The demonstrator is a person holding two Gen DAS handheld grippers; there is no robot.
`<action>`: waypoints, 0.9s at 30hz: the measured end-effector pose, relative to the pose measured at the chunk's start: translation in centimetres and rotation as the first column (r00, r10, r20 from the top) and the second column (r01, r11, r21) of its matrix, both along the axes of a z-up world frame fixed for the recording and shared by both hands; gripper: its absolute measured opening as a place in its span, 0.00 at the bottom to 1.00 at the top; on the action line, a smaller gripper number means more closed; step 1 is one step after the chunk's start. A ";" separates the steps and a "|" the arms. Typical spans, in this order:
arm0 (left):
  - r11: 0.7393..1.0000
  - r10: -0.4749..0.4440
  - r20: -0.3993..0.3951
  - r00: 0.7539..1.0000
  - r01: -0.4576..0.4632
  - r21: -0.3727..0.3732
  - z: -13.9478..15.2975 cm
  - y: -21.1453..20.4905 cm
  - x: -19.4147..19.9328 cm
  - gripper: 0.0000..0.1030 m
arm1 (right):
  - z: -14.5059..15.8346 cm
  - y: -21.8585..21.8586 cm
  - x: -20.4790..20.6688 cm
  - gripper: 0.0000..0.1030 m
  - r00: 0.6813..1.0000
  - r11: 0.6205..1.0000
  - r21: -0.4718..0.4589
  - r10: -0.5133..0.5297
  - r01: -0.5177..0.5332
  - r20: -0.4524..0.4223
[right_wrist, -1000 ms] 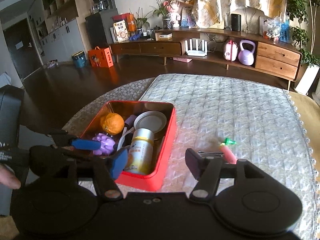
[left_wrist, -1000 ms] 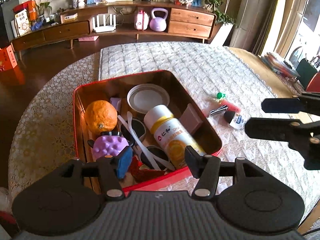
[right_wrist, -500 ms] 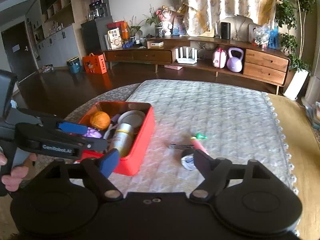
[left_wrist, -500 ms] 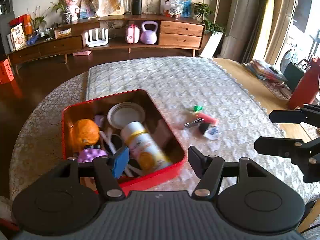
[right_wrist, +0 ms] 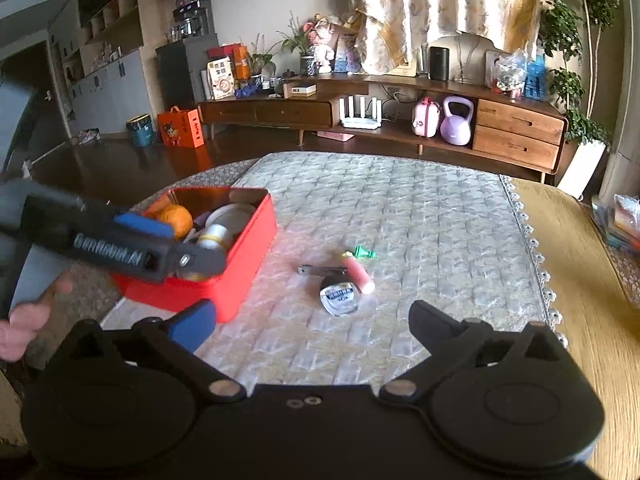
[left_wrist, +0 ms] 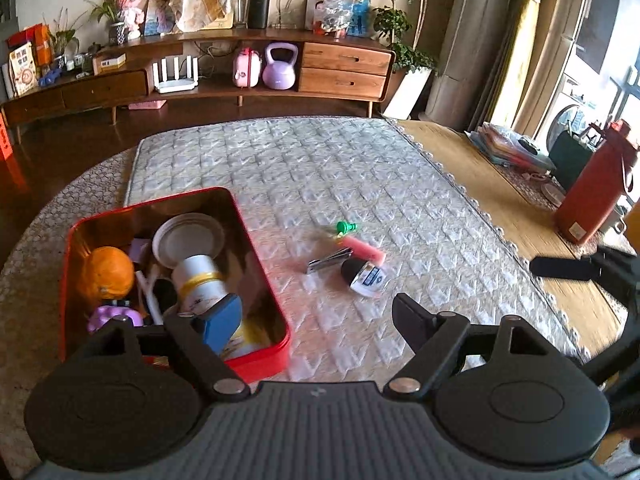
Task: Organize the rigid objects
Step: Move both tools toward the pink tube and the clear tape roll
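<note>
- Left wrist view: the red rectangular metal tin sits at the lower left of the frame on the quilted pale table cover, and it already holds a fair load: an orange fruit, a white round lid, a white bottle with a yellow band, a purple knobbly ball and some white plastic cutlery.
- Same view, centre of the frame: four small things lie loose on the cover, just right of the tin — a green pawn-shaped piece, a pink cylindrical stick, a metal nail clipper and a small black-capped container with a white label.
- The left gripper hangs at the bottom centre with its jaws spread wide and nothing between them.
- Right wrist view: the same loose cluster shows at mid-frame, the labelled container nearest, the clipper, pink stick and green piece behind it; the tin stands to the left.
- The right gripper is low in the frame, jaws wide apart and empty, aimed at the cluster.
- By my reckoning the sorting is well past halfway: most things are in the tin, four remain outside.
</note>
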State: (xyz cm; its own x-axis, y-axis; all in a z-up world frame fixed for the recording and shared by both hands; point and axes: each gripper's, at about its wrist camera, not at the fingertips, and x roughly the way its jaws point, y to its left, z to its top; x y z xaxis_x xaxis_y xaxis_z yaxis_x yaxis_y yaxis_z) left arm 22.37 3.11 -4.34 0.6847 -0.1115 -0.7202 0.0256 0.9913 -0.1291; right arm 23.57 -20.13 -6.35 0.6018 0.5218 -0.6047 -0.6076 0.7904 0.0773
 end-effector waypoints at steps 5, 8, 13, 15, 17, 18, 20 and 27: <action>1.000 0.012 -0.006 1.000 -0.012 0.005 0.0 -1.7 2.3 0.80 | -1.2 -0.5 0.8 1.00 1.000 1.000 -0.014 -0.009 0.009 0.002; 1.000 0.010 -0.015 1.000 -0.010 0.009 -0.3 -2.7 3.8 0.80 | -2.0 -0.8 1.4 1.00 1.000 1.000 -0.019 -0.008 0.007 -0.008; 1.000 -0.002 -0.036 0.999 0.002 0.018 -1.3 -4.1 6.1 0.80 | -3.1 -0.7 2.5 0.98 1.000 1.000 -0.025 -0.003 0.002 -0.016; 1.000 -0.015 -0.036 0.999 0.016 0.025 -1.7 -4.5 6.9 0.80 | -3.6 -0.5 3.1 0.96 1.000 1.000 -0.024 0.002 -0.002 -0.016; 0.998 -0.039 -0.036 0.999 0.040 0.042 -2.2 -5.2 7.7 0.80 | -4.1 -0.2 3.6 0.95 1.000 1.000 -0.019 0.005 -0.006 -0.023; 0.998 -0.053 -0.039 0.998 0.054 0.044 -2.4 -5.4 8.0 0.80 | -4.3 -0.1 4.0 0.93 1.000 1.000 -0.015 0.006 -0.007 -0.029; 0.996 -0.080 -0.057 0.995 0.083 0.043 -3.0 -5.8 8.9 0.80 | -4.8 0.1 4.5 0.92 0.999 1.000 -0.008 0.008 -0.008 -0.040; 0.992 -0.116 -0.106 0.987 0.120 0.033 -5.0 -6.0 12.0 0.80 | -6.5 1.1 6.1 0.84 0.998 1.000 0.002 0.013 -0.013 -0.054</action>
